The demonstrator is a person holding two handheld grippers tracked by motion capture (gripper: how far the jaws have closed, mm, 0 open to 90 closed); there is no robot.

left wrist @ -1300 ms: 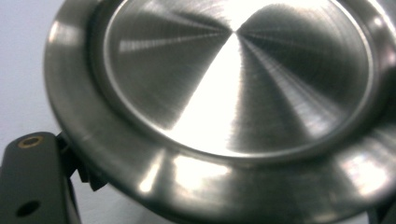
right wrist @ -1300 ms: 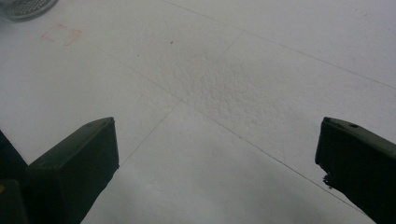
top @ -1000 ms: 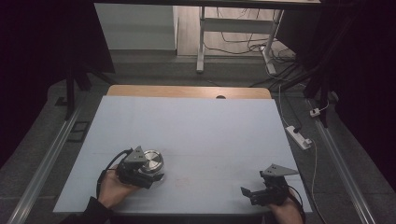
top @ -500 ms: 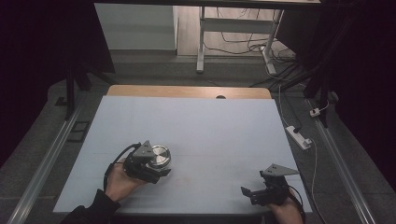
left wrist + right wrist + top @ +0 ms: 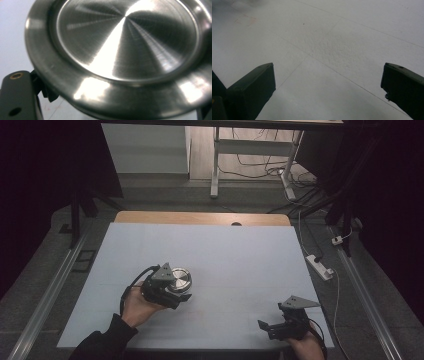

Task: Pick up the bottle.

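Steel dish (image 5: pixel 180 279) pinched at near rim by left tongs (image 5: pixel 175 292), tilted above tabletop (image 5: pixel 250 255), left of centre. Right tongs (image 5: pixel 265 326) spread wide, unladen, well right of dish. Risk: thin, slick rim slipping from narrow edge grip; dish dropping, clattering.
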